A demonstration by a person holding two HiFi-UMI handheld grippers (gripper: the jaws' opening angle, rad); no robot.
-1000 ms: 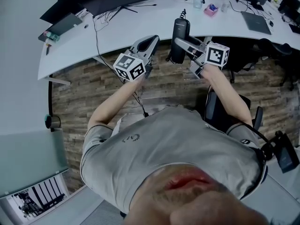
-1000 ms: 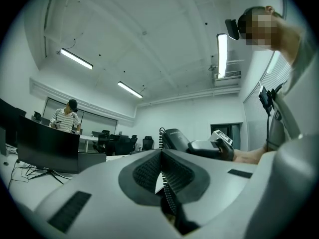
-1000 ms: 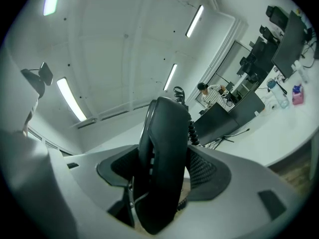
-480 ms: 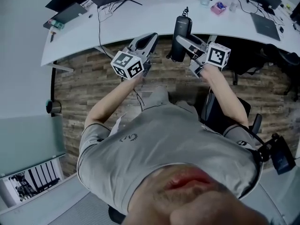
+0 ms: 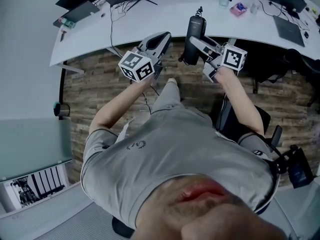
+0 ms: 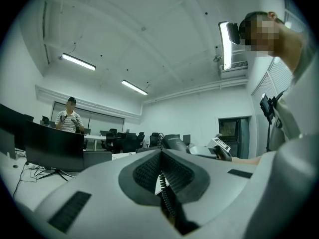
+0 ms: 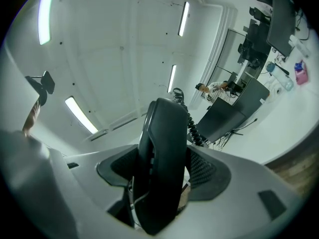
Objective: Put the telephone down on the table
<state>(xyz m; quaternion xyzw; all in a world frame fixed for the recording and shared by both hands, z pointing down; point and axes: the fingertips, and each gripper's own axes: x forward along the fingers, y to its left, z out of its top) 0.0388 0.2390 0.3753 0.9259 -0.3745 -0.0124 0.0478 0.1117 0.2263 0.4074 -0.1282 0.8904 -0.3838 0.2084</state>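
Telephone (image 5: 194, 31) upright over surface's (image 5: 150, 21) near edge, not down | right claw (image 5: 199, 45) clamped round it, carrying | left claw (image 5: 161, 38) pinched on coiled cord (image 6: 166, 203), probably guiding slack toward surface.

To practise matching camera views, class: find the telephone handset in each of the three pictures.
Head view: handset upper centre, in the right gripper.
Left gripper view: handset just above centre, beyond the jaws, which pinch its cord.
Right gripper view: handset centre, clamped between jaws.
Shared landmark: white table.
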